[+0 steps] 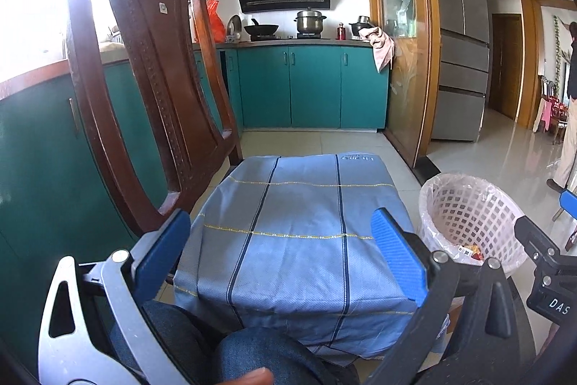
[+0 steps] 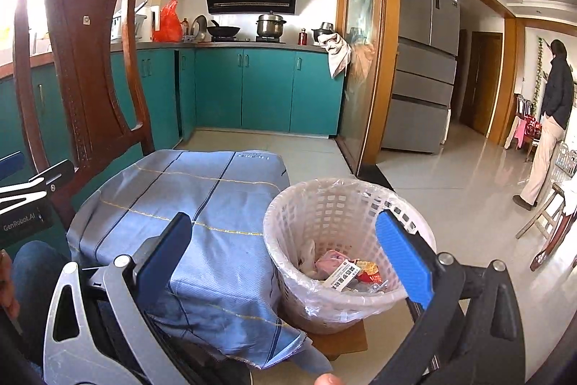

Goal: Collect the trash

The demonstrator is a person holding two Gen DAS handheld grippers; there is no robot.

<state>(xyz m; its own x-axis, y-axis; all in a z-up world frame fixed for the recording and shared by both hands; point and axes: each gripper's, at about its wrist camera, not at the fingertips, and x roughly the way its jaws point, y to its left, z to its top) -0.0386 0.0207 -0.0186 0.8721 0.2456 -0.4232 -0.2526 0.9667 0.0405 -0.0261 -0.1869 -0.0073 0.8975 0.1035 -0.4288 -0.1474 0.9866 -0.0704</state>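
Though the task is trash collection, no loose trash shows on the cloth in either view; what counts as trash lies already inside the basket.

Left wrist view: left gripper (image 1: 285,248) with fingers spread wide, nothing between them. Blue checked cloth (image 1: 288,233) over the table fills the gap dead ahead at 12 o'clock, bare of litter. White lattice basket (image 1: 472,222), lined with a clear bag, sits off at 3 o'clock, just beside the table's edge. A sliver of wrappers shows at its bottom. Part of the right gripper (image 1: 548,262) juts in at 4 o'clock, closer to the basket than the left one is. Carved wooden chair (image 1: 144,78) at 10 o'clock.

Right wrist view: right gripper (image 2: 285,248) also spread wide and holding nothing. Basket rim (image 2: 346,190) lies straight on to slightly right, 12 to 1 o'clock, its mouth facing up. The right-hand finger crosses in front of the near rim. Inside: crumpled pink scrap, a white printed packet (image 2: 340,273) with its long axis running roughly 8 to 2 o'clock, a red-yellow wrapper (image 2: 371,271) touching it.

Judgement: right hand is the nearer one to the basket. Any further drop would go from that side. No remaining piece to fetch is visible, so the task looks close to done.
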